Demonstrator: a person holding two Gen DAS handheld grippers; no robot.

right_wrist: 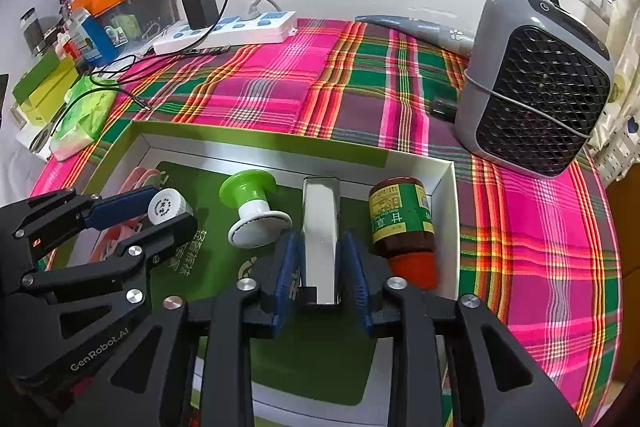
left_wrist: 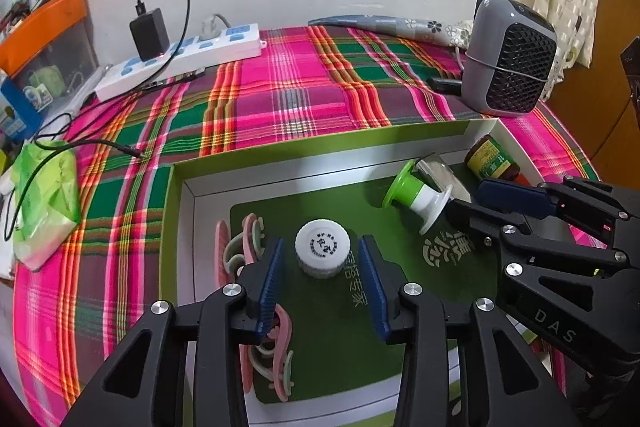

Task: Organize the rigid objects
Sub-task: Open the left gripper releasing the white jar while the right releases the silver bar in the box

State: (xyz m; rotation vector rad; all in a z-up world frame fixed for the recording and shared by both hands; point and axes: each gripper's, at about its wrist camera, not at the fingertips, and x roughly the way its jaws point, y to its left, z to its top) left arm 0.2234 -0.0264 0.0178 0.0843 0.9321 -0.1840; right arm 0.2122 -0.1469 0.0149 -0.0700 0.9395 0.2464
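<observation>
A green shallow box (left_wrist: 182, 171) (right_wrist: 442, 171) lies on the plaid cloth. In it stands a white ribbed-cap bottle (left_wrist: 322, 248) (right_wrist: 166, 206). My left gripper (left_wrist: 320, 259) is open, its blue pads either side of that cap, with gaps. My right gripper (right_wrist: 320, 259) is shut on a shiny metal rectangular piece (right_wrist: 320, 227) (left_wrist: 438, 171) inside the box. A green and white spool (left_wrist: 416, 193) (right_wrist: 252, 211) lies beside it. A brown jar with a green label (right_wrist: 402, 223) (left_wrist: 492, 157) lies at the box's right. Pink and green curved clips (left_wrist: 240, 247) sit at the left.
A grey fan heater (right_wrist: 536, 87) (left_wrist: 508, 59) stands at the back right. A white power strip (left_wrist: 180, 57) with a black adapter lies at the back left. A green packet (left_wrist: 44, 199) and black cables are at the left, beside cluttered boxes.
</observation>
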